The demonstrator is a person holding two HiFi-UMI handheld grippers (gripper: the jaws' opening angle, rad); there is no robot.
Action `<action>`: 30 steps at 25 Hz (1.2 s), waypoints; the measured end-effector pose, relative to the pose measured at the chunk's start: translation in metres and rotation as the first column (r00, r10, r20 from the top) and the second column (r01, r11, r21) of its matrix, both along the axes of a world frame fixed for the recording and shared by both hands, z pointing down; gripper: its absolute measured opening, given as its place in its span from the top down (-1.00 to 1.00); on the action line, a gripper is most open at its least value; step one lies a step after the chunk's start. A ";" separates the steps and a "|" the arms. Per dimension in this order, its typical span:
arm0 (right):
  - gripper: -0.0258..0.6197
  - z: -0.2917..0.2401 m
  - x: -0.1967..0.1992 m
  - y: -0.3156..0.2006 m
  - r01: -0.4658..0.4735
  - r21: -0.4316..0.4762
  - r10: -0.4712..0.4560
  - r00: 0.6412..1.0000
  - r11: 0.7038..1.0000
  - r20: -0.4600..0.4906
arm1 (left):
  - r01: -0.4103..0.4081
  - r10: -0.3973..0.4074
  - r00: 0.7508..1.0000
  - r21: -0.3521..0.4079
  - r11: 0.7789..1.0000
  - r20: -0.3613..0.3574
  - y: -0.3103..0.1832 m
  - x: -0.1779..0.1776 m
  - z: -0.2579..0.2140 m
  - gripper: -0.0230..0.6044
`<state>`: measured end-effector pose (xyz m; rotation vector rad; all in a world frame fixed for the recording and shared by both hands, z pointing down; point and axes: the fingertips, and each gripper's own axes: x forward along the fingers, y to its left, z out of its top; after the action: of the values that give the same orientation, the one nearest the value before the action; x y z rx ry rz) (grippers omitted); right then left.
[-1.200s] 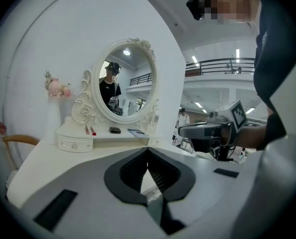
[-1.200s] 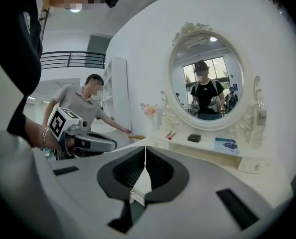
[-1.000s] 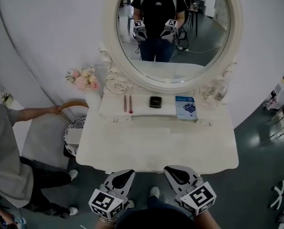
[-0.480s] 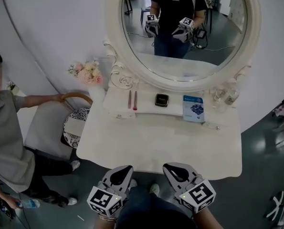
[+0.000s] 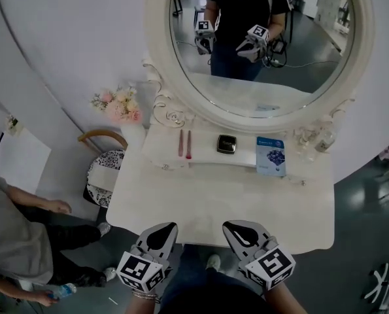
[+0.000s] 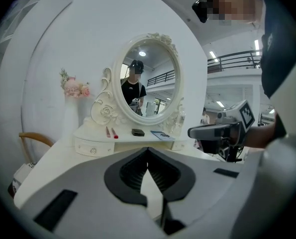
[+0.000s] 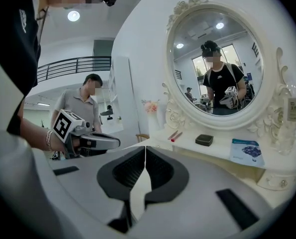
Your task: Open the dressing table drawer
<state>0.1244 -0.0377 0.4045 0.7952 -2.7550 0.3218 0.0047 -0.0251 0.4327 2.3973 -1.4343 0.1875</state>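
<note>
The white dressing table [image 5: 214, 205] stands under an oval mirror [image 5: 259, 38]. Its raised shelf has a small drawer at each end, with a left knob [image 5: 165, 167] and a right knob [image 5: 303, 182]. The left drawer front [image 6: 90, 146] shows in the left gripper view, the right knob [image 7: 279, 183] in the right gripper view. My left gripper [image 5: 167, 227] and right gripper [image 5: 231, 227] hover side by side at the table's front edge, well short of the drawers. Both are shut and hold nothing [image 6: 148, 152] [image 7: 145, 151].
On the shelf lie two pens [image 5: 184, 144], a black compact [image 5: 226, 144] and a blue booklet [image 5: 270, 156]; a glass bottle [image 5: 325, 139] stands at its right end. Pink flowers [image 5: 119, 104] and a chair [image 5: 102, 175] are to the left, with a person [image 5: 17, 227] beside them.
Both grippers have come closer to the table's front edge. The person at the left has let go of the chair back and drawn away from it.
</note>
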 end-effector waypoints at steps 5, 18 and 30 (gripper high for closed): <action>0.86 0.000 -0.013 -0.027 -0.013 -0.005 0.013 1.000 1.000 -0.013 | -0.015 0.015 1.000 -0.002 1.000 0.010 -0.027 -0.014 0.000 0.89; 0.86 0.012 -0.049 -0.074 -0.042 -0.072 0.039 0.998 0.997 -0.049 | -0.077 0.077 0.997 -0.066 0.995 -0.005 -0.086 -0.045 0.023 0.89; 0.86 0.034 -0.082 -0.099 -0.076 -0.134 0.065 0.994 0.988 -0.089 | -0.133 0.130 0.991 -0.123 0.984 -0.034 -0.119 -0.071 0.048 0.89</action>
<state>0.0427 -0.1366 0.4383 0.8512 -2.5989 0.4753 -0.0661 -0.1437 0.4805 2.3834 -1.2164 0.2695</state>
